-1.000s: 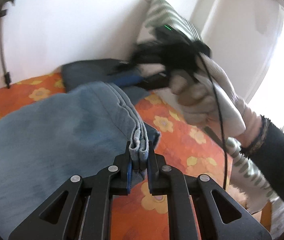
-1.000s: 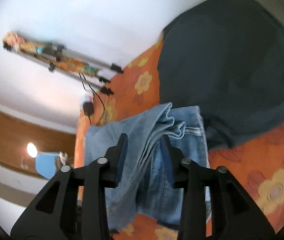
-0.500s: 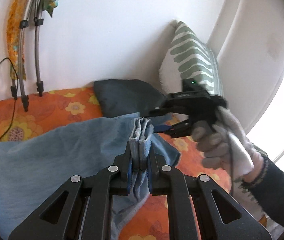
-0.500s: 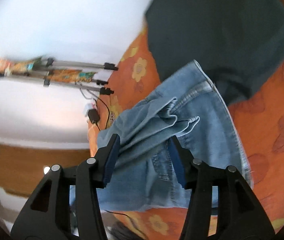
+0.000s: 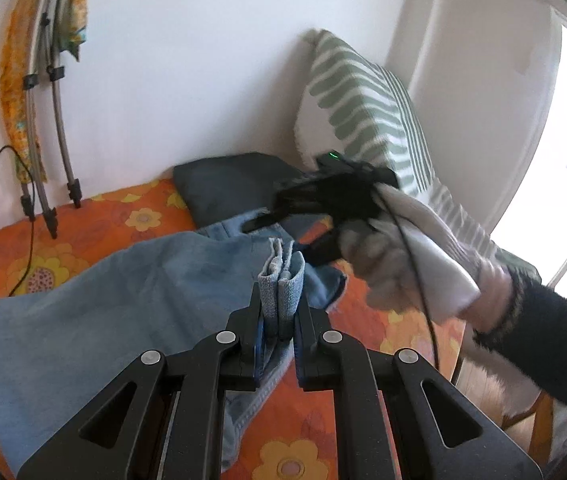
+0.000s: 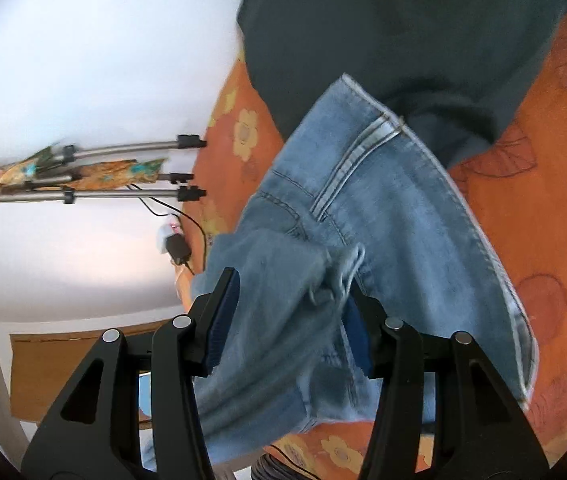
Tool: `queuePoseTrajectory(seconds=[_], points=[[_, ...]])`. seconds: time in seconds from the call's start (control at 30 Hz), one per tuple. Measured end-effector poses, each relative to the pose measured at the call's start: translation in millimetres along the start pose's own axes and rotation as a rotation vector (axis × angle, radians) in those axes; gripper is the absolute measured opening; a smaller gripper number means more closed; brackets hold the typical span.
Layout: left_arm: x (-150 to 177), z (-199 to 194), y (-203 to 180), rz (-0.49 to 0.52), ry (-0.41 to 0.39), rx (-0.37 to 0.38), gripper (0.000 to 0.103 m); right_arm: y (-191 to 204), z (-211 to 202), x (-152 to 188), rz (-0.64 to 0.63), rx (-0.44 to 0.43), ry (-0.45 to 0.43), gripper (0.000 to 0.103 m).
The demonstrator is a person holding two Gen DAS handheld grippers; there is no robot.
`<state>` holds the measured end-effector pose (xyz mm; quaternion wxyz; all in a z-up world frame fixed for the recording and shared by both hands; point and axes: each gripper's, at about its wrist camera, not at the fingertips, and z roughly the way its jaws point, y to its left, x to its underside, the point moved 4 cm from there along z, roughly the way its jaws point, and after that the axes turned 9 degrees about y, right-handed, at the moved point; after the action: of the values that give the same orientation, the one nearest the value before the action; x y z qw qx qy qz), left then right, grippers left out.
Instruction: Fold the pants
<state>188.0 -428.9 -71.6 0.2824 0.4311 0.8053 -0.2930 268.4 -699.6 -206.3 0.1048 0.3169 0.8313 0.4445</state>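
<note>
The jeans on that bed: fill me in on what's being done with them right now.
A person with a handheld gripper in each hand is folding light blue jeans on an orange flowered bedspread. The left gripper is shut on a bunched fold of denim, holding it up. The right gripper, in a gloved hand, is open with its fingers straddling the cloth near the waistband, not pinching it. The fold isn't finished; a dark cushion lies just beyond.

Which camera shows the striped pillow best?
The left wrist view. The green-and-white striped pillow leans up in the corner behind the right tool. The right wrist view shows none of it, only jeans, a dark cloth and the orange bedspread.
</note>
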Motion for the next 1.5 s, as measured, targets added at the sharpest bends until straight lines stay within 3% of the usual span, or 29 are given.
queuePoseTrajectory(seconds=[0.07, 0.1, 0.13, 0.17, 0.3, 0.4, 0.47, 0.53, 0.73, 0.83, 0.9, 1.0, 1.17, 1.33, 1.5], points=[[7, 2, -4, 0.015, 0.025, 0.001, 0.01, 6, 1, -3, -0.038, 0.087, -0.042, 0.044], [12, 5, -6, 0.026, 0.041, 0.002, 0.01, 12, 2, -4, -0.067, 0.11, -0.054, 0.027], [17, 7, -9, 0.038, 0.056, 0.003, 0.01, 25, 0, -6, -0.13, 0.152, -0.075, 0.017], [20, 10, -11, 0.046, 0.069, 0.007, 0.01, 36, -1, -6, -0.176, 0.178, -0.089, 0.014], [23, 30, -26, 0.099, 0.096, 0.018, 0.01, 102, -6, -3, -0.436, 0.303, -0.154, 0.013], [8, 55, -41, 0.12, 0.088, 0.047, 0.01, 147, -10, -1, -0.628, 0.421, -0.205, 0.013], [-9, 77, -48, 0.112, 0.07, 0.073, 0.01, 157, -12, -8, -0.689, 0.474, -0.231, 0.013], [-21, 96, -51, 0.088, 0.072, 0.114, 0.01, 156, -12, -21, -0.714, 0.536, -0.247, 0.013], [-17, 155, -47, 0.04, 0.153, 0.13, 0.01, 108, -1, -69, -0.607, 0.532, -0.175, 0.014], [-8, 158, -52, 0.037, 0.191, 0.136, 0.016, 90, 1, -80, -0.569, 0.618, -0.186, 0.031], [-6, 149, -58, 0.052, 0.209, 0.134, 0.021, 91, -13, -77, -0.565, 0.61, -0.233, 0.038], [-7, 122, -60, 0.062, 0.199, 0.114, 0.034, 102, -46, -65, -0.543, 0.561, -0.308, 0.038], [-22, 42, -49, 0.058, 0.144, 0.026, 0.035, 145, -108, -8, -0.589, 0.487, -0.404, 0.038], [-65, -59, -17, 0.005, 0.032, -0.099, 0.035, 195, -158, 51, -0.645, 0.44, -0.473, 0.043], [-91, -133, 17, -0.052, -0.061, -0.224, 0.035, 226, -182, 102, -0.685, 0.426, -0.484, 0.043]])
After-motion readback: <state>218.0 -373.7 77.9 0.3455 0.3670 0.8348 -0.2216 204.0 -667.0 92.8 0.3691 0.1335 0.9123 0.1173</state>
